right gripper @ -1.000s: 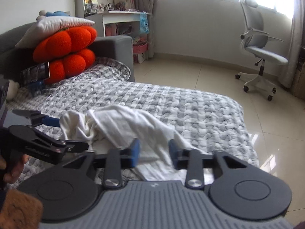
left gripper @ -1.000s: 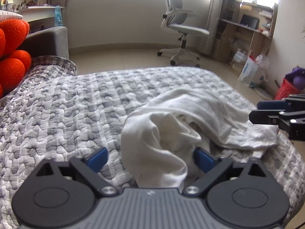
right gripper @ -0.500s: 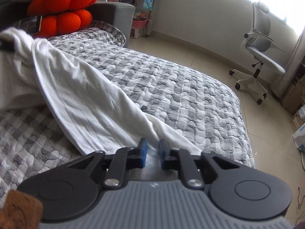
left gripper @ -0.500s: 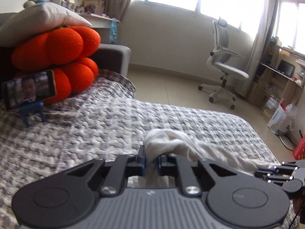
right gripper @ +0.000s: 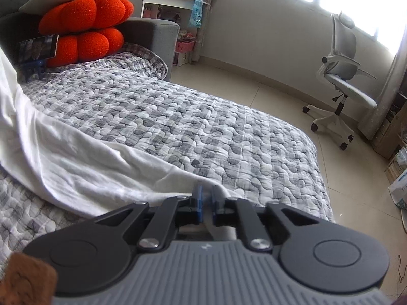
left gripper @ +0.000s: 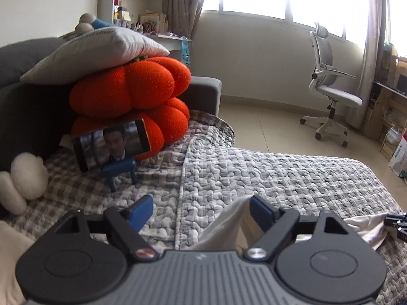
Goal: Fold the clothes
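Observation:
A white garment (right gripper: pixel 76 157) lies stretched across the grey quilt (right gripper: pixel 203 127), from the left edge of the right wrist view down to my right gripper (right gripper: pixel 206 200). Its jaws are narrow and opening, with the garment's hem still pinched between the blue pads. In the left wrist view my left gripper (left gripper: pixel 201 209) is wide and still opening. A fold of the garment (left gripper: pixel 223 226) hangs against its right finger (left gripper: pixel 262 208), and the left pad is clear of it. At the far right of that view, the right gripper (left gripper: pixel 396 225) is holding the other end.
Two orange pumpkin cushions (left gripper: pixel 132 91) under a white pillow (left gripper: pixel 96 50) are stacked at the headboard. A phone on a blue stand (left gripper: pixel 112 147) and a white plush toy (left gripper: pixel 23 180) sit before them. An office chair (right gripper: pixel 343 76) stands on the tiled floor past the bed's edge.
The left gripper shut on the bunched garment, lifted it toward the cushions, then opened wide. The right gripper closed on the hem. The garment went from a heap to a stretched sheet.

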{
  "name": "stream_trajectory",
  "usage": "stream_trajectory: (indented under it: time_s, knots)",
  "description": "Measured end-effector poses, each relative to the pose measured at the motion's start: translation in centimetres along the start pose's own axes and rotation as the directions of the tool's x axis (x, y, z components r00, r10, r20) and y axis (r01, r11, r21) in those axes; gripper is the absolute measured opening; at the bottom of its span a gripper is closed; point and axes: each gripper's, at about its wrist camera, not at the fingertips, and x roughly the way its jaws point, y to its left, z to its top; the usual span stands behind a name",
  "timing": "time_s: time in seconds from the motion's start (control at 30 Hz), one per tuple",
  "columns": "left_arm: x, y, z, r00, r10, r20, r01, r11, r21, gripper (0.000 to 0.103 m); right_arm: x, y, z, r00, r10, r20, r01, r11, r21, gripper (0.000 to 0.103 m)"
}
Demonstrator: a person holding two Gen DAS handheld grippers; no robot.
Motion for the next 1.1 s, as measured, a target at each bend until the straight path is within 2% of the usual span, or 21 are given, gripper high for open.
stream_trajectory:
  time_s: [0.03, 0.07, 0.13, 0.17, 0.3, 0.4, 0.5, 0.53, 0.6, 0.63, 0.67, 0.7, 0.73, 0.77, 0.83, 0.97, 1.1]
  knots:
    - [0.2, 0.6, -0.6, 1.000, 0.001, -0.007, -0.001, 1.000, -0.026, 0.092, -0.1, 0.3, 0.0, 1.000, 0.010, 0.005, -0.010, 1.000, -0.012, 0.030]
    - [0.4, 1.1, -1.4, 1.000, 0.009, -0.019, -0.010, 0.999, -0.051, 0.092, -0.1, 0.7, -0.1, 1.000, 0.021, 0.011, -0.021, 0.999, -0.025, 0.045]
    - [0.7, 2.4, -3.0, 0.998, 0.025, -0.050, -0.030, 0.995, -0.097, 0.092, -0.6, 1.2, -0.3, 0.998, 0.047, 0.031, -0.045, 0.997, -0.054, 0.057]
    - [0.8, 3.1, -3.7, 0.997, 0.034, -0.064, -0.041, 0.992, -0.115, 0.092, -0.8, 1.4, -0.4, 0.998, 0.053, 0.035, -0.050, 0.996, -0.074, 0.060]
    - [0.8, 5.8, -6.7, 0.992, 0.083, -0.099, -0.100, 0.977, -0.187, 0.093, -0.7, 1.9, -0.9, 0.998, 0.047, 0.035, -0.041, 0.989, -0.145, 0.064]
    - [1.3, 7.3, -8.6, 0.980, 0.139, -0.142, -0.167, 0.965, -0.204, 0.093, 0.4, 1.5, -0.7, 0.999, 0.036, 0.013, -0.033, 0.990, -0.138, 0.064]
    - [2.5, 7.9, -9.3, 0.971, 0.155, -0.182, -0.195, 0.955, -0.225, 0.092, 1.3, 1.4, -0.4, 0.999, 0.037, -0.008, -0.037, 0.992, -0.122, 0.064]
    - [3.1, 8.0, -9.4, 0.970, 0.158, -0.183, -0.200, 0.949, -0.244, 0.092, 1.5, 1.4, -0.3, 0.999, 0.039, -0.014, -0.041, 0.993, -0.114, 0.060]
    - [4.4, 7.9, -9.5, 0.968, 0.188, -0.167, -0.229, 0.934, -0.276, 0.090, 2.0, 1.4, 0.0, 0.999, 0.045, -0.026, -0.048, 0.994, -0.100, 0.025]
    - [5.4, 7.7, -9.5, 0.965, 0.207, -0.159, -0.243, 0.933, -0.266, 0.084, 2.3, 1.4, 0.3, 0.999, 0.029, -0.032, -0.032, 0.996, -0.087, 0.003]
    - [6.4, 7.3, -9.6, 0.961, 0.223, -0.164, -0.258, 0.937, -0.236, 0.057, 2.1, 1.4, 0.6, 1.000, 0.016, -0.021, -0.018, 0.996, -0.087, 0.003]
    - [7.1, 6.9, -9.6, 0.956, 0.240, -0.170, -0.273, 0.940, -0.205, 0.036, 1.9, 1.4, 0.8, 1.000, 0.005, -0.007, -0.005, 0.996, -0.090, 0.003]
    - [7.4, 6.6, -9.5, 0.952, 0.255, -0.166, -0.285, 0.940, -0.187, 0.035, 1.4, 1.4, 1.1, 1.000, -0.012, 0.015, 0.013, 0.995, -0.097, 0.003]
    - [7.5, 6.5, -9.3, 0.952, 0.261, -0.159, -0.288, 0.940, -0.181, 0.014, 0.8, 1.3, 1.3, 0.999, -0.035, 0.040, 0.039, 0.994, -0.102, 0.002]
    - [6.6, 6.9, -8.7, 0.954, 0.272, -0.124, -0.293, 0.933, -0.209, 0.011, -0.6, 0.6, 1.7, 0.993, -0.077, 0.087, 0.085, 0.993, -0.088, 0.002]
    - [2.2, 7.7, -6.5, 0.949, 0.317, -0.003, -0.306, 0.914, -0.265, 0.010, -4.3, -2.2, 2.6, 0.970, -0.154, 0.186, 0.150, 0.988, 0.035, 0.000]
    - [-4.2, 7.8, -2.9, 0.937, 0.318, 0.146, -0.273, 0.925, -0.264, 0.010, -8.6, -4.3, 3.3, 0.932, -0.232, 0.280, 0.200, 0.970, 0.139, 0.000]
